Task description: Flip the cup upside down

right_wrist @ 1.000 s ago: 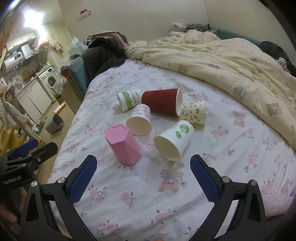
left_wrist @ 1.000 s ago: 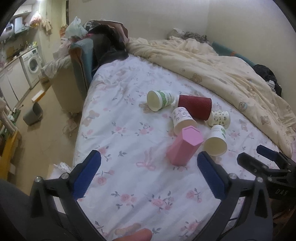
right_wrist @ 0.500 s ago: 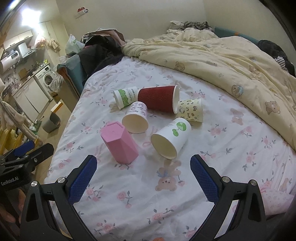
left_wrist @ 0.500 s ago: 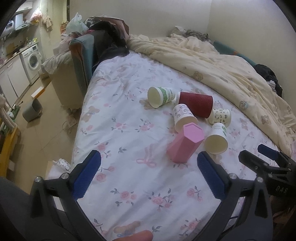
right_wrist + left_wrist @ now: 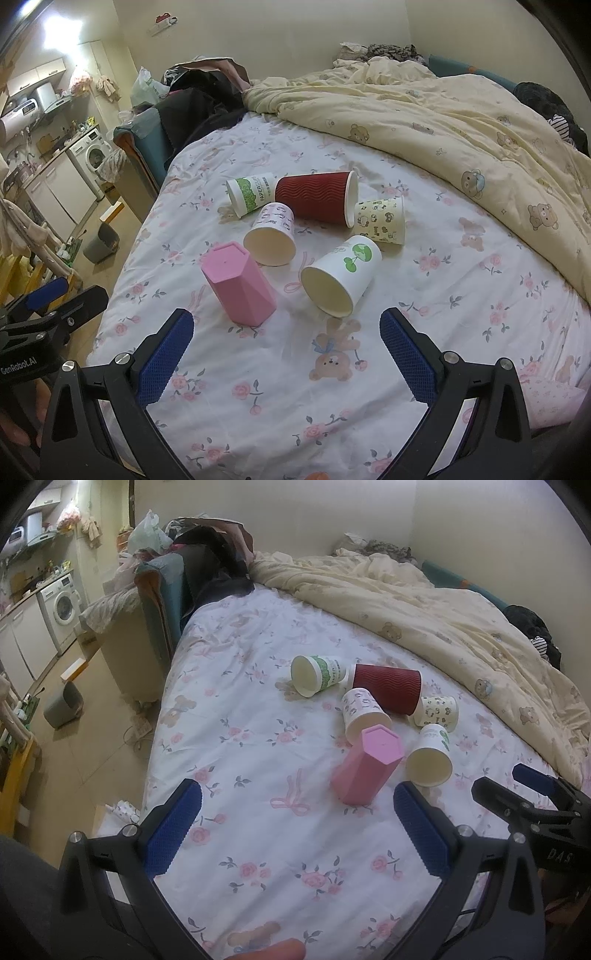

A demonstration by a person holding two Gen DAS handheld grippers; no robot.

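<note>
Plainly, left tongs [image 5: 297, 821] and right tongs [image 5: 286, 347] both spread wide — empty, short of the pink cup [image 5: 240, 282].

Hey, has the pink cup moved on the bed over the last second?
No. The pink cup stands upside down in the same spot, just left of the white cup with the green tree, touching neither gripper; only the cameras shifted.

You've got a plain pink cup [image 5: 240, 288], a dark red wavy-ribbed cup [image 5: 316, 199], a white cup with green tree print [image 5: 341, 277], a white cup with green lettering [image 5: 251, 194], on a white sheet with pink roses [image 5: 461, 295]; gripper pads [image 5: 166, 356] blue
</note>
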